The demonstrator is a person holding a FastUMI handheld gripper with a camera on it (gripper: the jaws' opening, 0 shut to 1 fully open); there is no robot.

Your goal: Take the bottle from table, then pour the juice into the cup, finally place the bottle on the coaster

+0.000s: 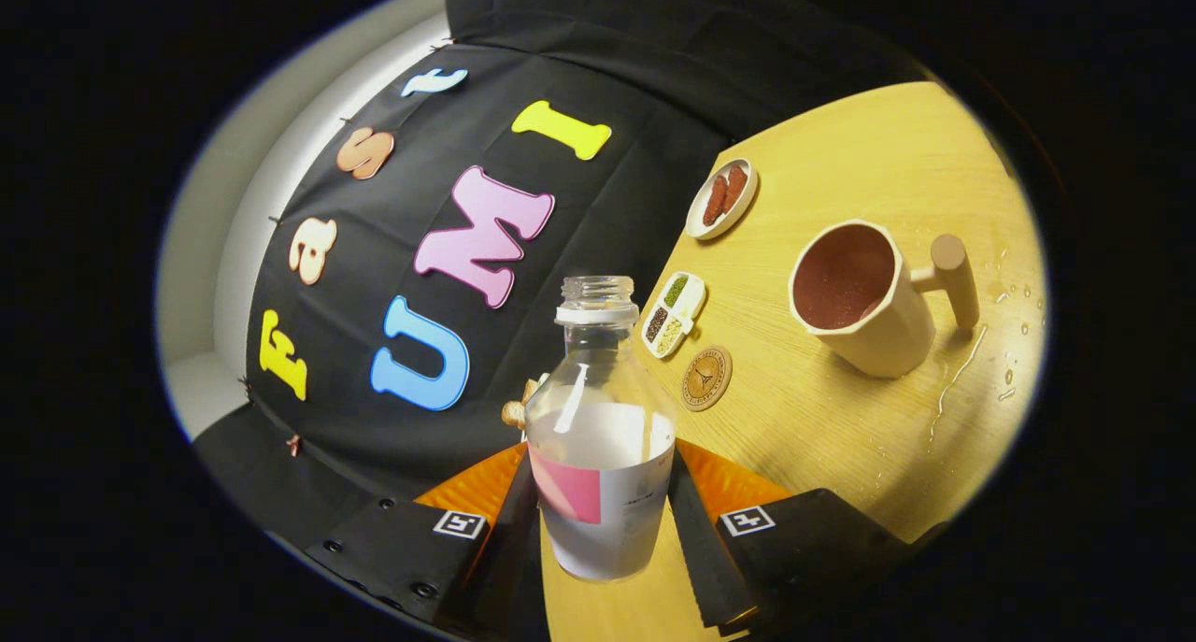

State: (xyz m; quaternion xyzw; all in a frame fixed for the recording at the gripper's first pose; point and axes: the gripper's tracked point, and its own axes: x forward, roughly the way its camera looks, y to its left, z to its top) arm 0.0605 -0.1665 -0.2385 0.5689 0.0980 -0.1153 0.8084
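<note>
The bottle (pixel 600 436) sat clamped between the two fingers (pixel 509 511), one pressing on each side of its labelled lower body, cap off and its neck open. It looked clear and nearly empty, though any liquid left in it could not be told. The view was tilted, so the bottle probably leaned toward the cup (pixel 864 296), which stood on the bench (pixel 841 418) well beyond the bottle and held dark red juice. Drops and a wet streak (pixel 962 366) lay on the bench beside the cup. By this the pouring seemed done or finishing. The coaster (pixel 706 377), a round disc, lay between bottle and cup, nearer the bottle; just past it a divided dish (pixel 673 314), farther a small plate (pixel 720 198). The next move, in my judgement, called for righting the bottle and lowering it squarely onto the coaster before the fingers opened
</note>
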